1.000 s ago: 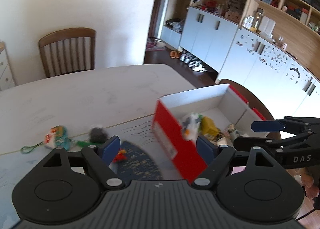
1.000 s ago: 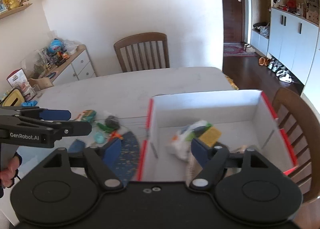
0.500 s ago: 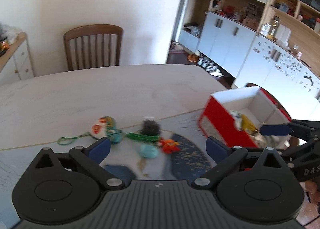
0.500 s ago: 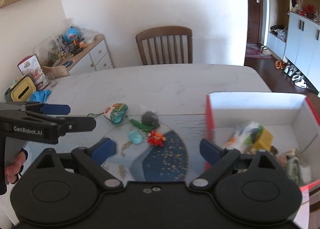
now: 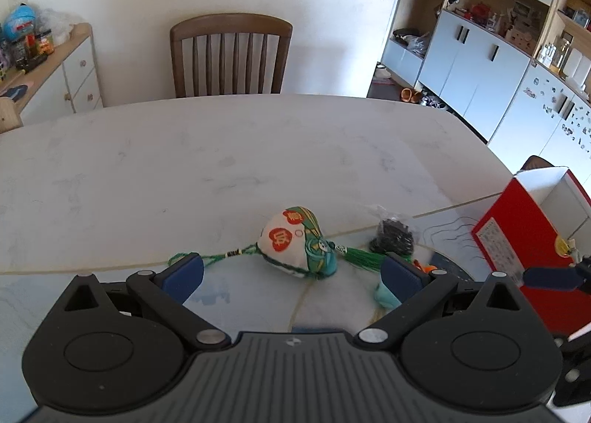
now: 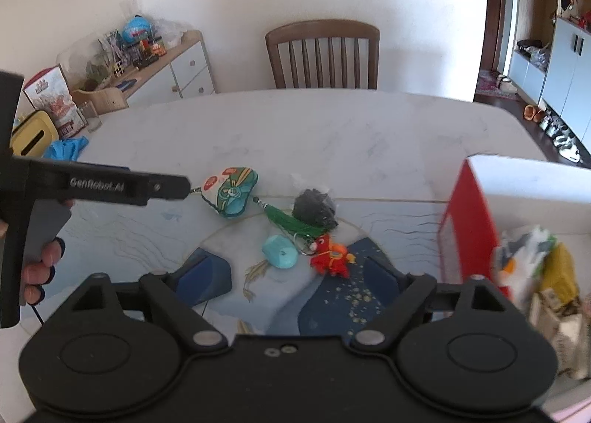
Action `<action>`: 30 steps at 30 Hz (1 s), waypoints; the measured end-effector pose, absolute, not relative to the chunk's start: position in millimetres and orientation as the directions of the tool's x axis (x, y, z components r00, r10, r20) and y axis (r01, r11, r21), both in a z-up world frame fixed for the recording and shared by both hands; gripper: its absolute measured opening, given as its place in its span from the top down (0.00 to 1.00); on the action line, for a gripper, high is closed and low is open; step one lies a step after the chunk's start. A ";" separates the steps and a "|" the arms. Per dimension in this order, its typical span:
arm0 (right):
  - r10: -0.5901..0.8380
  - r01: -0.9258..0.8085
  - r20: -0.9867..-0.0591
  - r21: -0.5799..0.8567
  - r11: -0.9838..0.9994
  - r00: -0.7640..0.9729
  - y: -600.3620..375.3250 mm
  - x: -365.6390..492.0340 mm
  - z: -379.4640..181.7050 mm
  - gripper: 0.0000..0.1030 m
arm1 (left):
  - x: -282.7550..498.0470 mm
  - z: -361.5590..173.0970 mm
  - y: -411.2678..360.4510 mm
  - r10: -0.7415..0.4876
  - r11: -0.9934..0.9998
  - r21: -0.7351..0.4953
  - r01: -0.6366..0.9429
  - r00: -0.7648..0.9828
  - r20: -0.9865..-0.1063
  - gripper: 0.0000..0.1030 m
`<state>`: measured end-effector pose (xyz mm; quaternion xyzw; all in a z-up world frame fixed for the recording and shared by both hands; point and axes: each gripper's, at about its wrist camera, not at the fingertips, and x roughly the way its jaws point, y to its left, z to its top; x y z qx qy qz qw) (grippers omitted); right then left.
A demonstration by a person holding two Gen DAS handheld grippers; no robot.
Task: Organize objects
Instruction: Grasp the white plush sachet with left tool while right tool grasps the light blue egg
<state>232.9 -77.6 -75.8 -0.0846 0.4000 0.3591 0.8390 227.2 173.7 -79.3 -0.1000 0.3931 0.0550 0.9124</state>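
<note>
A white and green embroidered sachet [image 5: 295,244] with a green cord and tassel lies on the table just ahead of my open, empty left gripper [image 5: 291,275]; it also shows in the right wrist view [image 6: 232,190]. A black bundle in clear wrap [image 6: 314,207], a turquoise pebble-like piece [image 6: 280,256] and a small red toy animal [image 6: 330,255] lie ahead of my open, empty right gripper [image 6: 297,277]. The red box with a white inside [image 6: 469,216] stands at the right and holds several items; it also shows in the left wrist view [image 5: 517,238].
A white marble table [image 5: 221,164] carries a blue and white mat [image 6: 369,297]. A wooden chair [image 5: 231,53] stands at the far side. A sideboard [image 6: 166,72] with clutter is at the left, and blue gloves [image 6: 66,147] lie near the table's left edge.
Both grippers have swung left, away from the red box toward the loose items. The sachet now lies centred ahead of the left gripper. Both stay open and empty.
</note>
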 end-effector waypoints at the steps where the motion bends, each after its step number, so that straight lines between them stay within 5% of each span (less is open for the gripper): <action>1: 0.532 -0.670 -0.735 0.143 0.729 0.421 -73.4 234.4 -79.9 0.17 | 231.4 -82.5 174.5 0.023 0.973 -0.140 -0.182 0.682 -0.731 0.00; 26: 0.492 -0.708 -0.782 0.094 0.700 0.383 -14.2 260.9 -141.5 0.48 | 289.8 -143.9 171.7 0.044 0.993 -0.038 -0.108 0.668 -0.743 0.01; 28: 0.490 -0.709 -0.783 0.090 0.699 0.384 -12.8 260.4 -144.1 0.50 | 288.7 -146.0 171.2 0.053 0.993 -0.032 -0.112 0.674 -0.736 0.04; 30: 0.484 -0.711 -0.784 0.078 0.699 0.390 -11.5 258.6 -146.2 0.52 | 288.5 -148.5 171.6 0.048 0.993 -0.037 -0.112 0.673 -0.738 0.17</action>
